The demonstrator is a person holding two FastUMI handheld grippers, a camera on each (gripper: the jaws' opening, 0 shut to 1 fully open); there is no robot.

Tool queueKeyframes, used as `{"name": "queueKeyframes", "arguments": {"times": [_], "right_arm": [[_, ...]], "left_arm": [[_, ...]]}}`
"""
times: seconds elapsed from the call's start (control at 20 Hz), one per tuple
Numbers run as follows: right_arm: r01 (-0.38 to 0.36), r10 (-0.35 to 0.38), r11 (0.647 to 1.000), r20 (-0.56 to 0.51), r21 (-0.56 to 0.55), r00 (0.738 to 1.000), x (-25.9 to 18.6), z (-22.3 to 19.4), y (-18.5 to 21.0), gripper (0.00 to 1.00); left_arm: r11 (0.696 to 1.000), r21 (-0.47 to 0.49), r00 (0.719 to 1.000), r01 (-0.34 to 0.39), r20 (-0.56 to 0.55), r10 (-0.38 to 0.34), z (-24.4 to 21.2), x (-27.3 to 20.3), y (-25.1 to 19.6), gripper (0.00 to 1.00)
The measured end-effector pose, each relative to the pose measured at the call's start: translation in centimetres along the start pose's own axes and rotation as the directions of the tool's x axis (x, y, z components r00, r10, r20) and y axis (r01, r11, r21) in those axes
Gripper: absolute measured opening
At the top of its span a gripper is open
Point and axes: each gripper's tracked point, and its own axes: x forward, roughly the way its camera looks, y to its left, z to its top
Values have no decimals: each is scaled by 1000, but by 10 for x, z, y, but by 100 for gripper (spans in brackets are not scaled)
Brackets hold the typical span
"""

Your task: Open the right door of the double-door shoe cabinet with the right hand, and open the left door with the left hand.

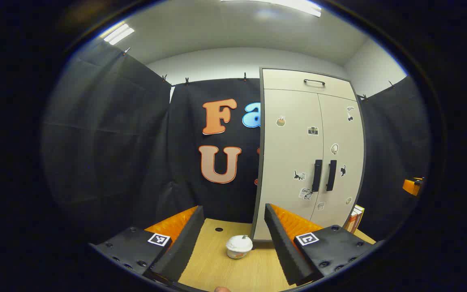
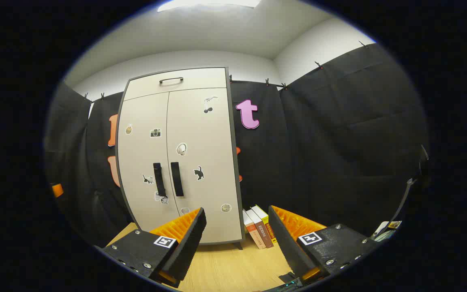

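Nowhere along yet. Shoe cabinet upright at the back of the wooden table, both doors flush. Right door and left door still to open, handles untouched. Right gripper and left gripper spread wide, empty, well short of them.

stickers too small to tell, books half-hidden behind cabinet

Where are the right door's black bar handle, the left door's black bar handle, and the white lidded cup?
right door's black bar handle [image 2: 176, 179]: right gripper view, mid-bar
left door's black bar handle [image 1: 317, 175]: left gripper view, mid-bar
white lidded cup [image 1: 239, 244]: left gripper view, lid
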Motion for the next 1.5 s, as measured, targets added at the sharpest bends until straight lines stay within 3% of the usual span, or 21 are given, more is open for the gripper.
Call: {"name": "queueKeyframes", "arguments": {"times": [0.8,1.5], "right_arm": [[54,-54,998,12,-39,998,-4,11,-18,94],[40,-40,998,3,-42,999,23,8,-4,94]], "left_arm": [[1000,5,999,27,24,-27,18,-1,-3,96],[1000,12,1000,28,9,-28,12,9,-10,96]]}}
